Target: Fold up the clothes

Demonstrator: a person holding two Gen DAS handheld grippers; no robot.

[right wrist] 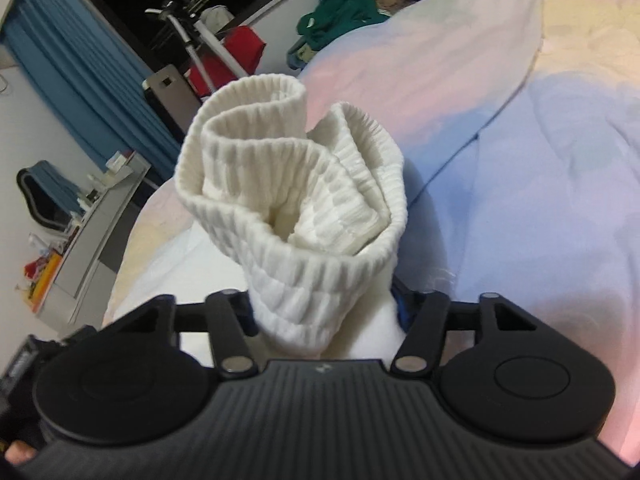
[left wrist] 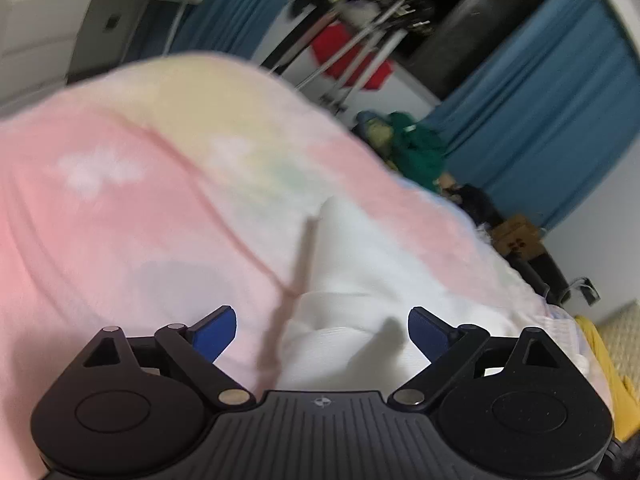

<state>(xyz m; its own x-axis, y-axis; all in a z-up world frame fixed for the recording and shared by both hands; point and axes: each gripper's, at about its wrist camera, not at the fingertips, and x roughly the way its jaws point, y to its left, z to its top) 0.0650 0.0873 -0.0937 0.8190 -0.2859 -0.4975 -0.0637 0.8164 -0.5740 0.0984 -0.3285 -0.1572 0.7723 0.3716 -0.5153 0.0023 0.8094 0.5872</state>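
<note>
The right gripper (right wrist: pixel 326 312) is clamped on a pair of white ribbed socks (right wrist: pixel 292 184), pinching them low down near the foot end. The cuffs stick up and away from the camera, so the long axis runs pretty much straight out along the fingers, openings pointing toward the far side of the room. One cuff looks tucked or rolled inside the other, though I can't tell how tidy that is further down, since the fingers hide it. The bundle is held up off the pastel blanket (right wrist: pixel 540 160) that covers the bed.

The left gripper (left wrist: pixel 322 334) has its blue pads spread wide and nothing between them. It hovers low over some white cloth (left wrist: pixel 360 280) lying on the blanket. That view is blurry, so I can't say whether it's another sock or a different garment.

My guess on the step: the socks are mid-handling, either being paired and rolled up, or already bundled and on the way to being put down. Both fit. Whichever it is, the next move needs the right grip kept firm so the cuffs don't flop open.

Green clothes (right wrist: pixel 340 12) sit piled at the far edge of the bed.
</note>
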